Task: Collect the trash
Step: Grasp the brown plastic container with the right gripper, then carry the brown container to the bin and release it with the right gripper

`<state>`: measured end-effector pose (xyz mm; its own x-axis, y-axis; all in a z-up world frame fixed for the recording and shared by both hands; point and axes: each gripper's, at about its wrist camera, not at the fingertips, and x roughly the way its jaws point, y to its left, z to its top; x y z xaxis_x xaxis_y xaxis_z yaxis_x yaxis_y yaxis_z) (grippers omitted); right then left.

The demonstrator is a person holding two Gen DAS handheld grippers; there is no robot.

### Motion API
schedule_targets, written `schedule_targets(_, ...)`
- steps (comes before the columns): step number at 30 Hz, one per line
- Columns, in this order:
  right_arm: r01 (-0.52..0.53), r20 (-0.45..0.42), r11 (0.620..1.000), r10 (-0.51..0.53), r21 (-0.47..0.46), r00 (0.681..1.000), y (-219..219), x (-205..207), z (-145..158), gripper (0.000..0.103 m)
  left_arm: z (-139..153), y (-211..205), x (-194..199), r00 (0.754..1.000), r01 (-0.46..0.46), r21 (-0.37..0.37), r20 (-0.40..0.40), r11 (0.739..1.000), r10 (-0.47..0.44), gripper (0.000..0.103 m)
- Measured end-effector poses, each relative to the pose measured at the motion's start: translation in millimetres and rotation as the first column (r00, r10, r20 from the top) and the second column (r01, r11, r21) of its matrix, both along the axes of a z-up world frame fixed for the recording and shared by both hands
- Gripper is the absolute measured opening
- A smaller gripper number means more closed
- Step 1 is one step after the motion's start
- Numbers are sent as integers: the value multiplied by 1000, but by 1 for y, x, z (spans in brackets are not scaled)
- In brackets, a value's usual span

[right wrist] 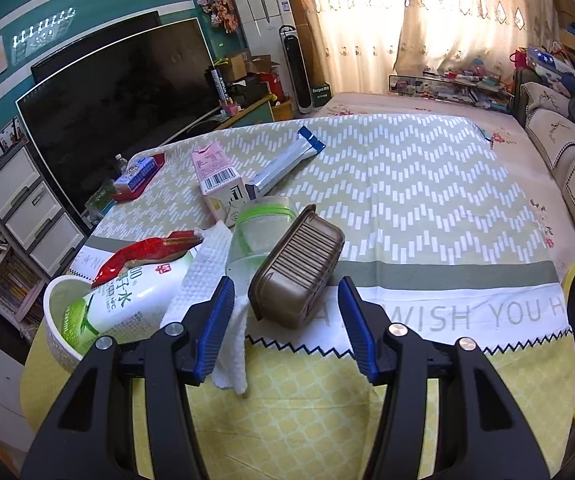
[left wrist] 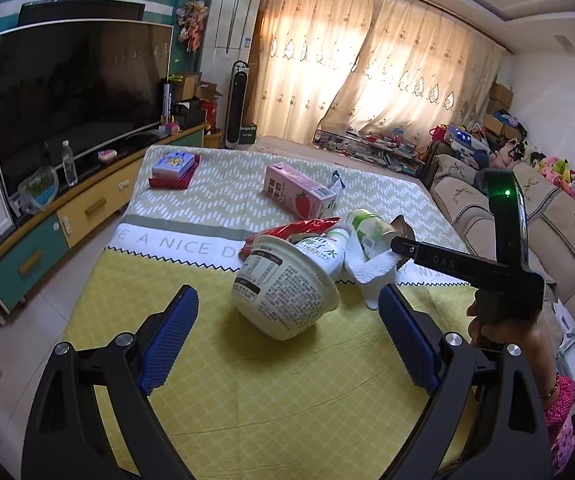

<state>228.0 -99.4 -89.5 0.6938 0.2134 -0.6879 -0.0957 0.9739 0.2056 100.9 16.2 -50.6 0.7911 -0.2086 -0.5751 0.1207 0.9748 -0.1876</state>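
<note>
Both claws gape empty: left claw facing the white bowl, right claw facing the brown tray.

You've got a big curved television on a yellow-and-teal cabinet to your left, a water bottle standing before it, lit curtains behind, and a beige sofa with plush toys right.

Left tool, right tool: black frames, blue textured pads, silver screws.
</note>
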Motion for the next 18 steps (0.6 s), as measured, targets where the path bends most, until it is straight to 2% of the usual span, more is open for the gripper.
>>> schedule_targets(2,-9,-13,999,10,31,1000,-3,3,-2,39,-2,1,1,1000,1,-2,-4,1000,-1,90)
schedule_targets(4,-15,-23,998,16,64,1000,-6,5,-3,36,-3,0,3,1000,4,-2,-7,1000,-4,90)
schedule_targets(18,-1,22,997,-1,76,1000,-27,-16,13,28,-7,-16,7,999,31,15,-13,999,-31,90)
